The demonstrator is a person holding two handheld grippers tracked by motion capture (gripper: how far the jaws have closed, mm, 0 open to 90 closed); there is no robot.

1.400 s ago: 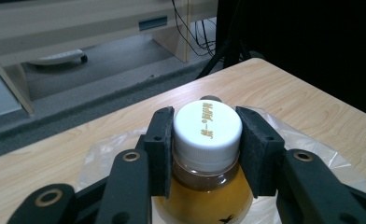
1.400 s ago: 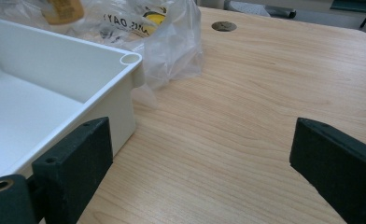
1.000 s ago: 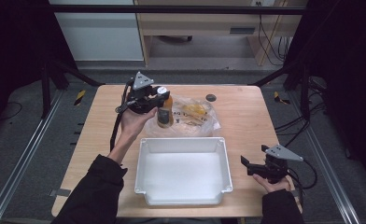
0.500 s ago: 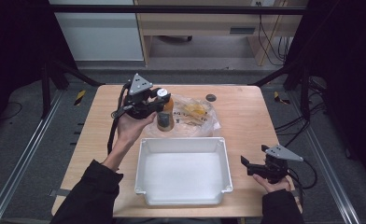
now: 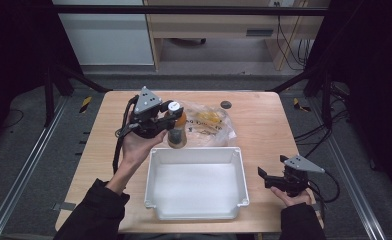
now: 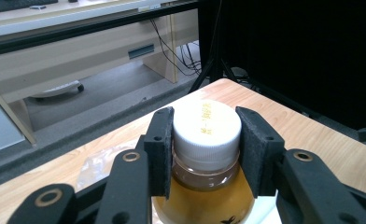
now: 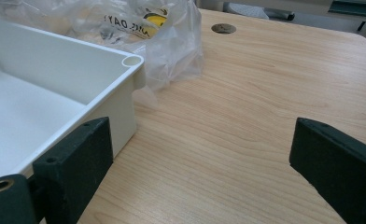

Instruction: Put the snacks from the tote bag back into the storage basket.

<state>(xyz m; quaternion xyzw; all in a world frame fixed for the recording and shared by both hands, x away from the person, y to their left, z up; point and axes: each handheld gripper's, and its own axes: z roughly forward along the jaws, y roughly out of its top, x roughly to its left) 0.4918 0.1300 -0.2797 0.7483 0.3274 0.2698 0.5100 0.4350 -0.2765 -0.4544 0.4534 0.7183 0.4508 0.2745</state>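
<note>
Left claw (image 5: 170, 120) clamped on bottle (image 5: 176, 131) cap, just past bin's (image 5: 196, 155) far rim; next lower inside; right claw (image 5: 268, 178) released.

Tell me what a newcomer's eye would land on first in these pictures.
First, the left claw clamped on the white cap of a bottle of amber liquid, held just beyond the far left corner of the white bin. That bin sits empty at the table's near middle, with a crinkled clear plastic bag behind it. The right claw rests open on the wood to the bin's right, holding nothing.
</note>
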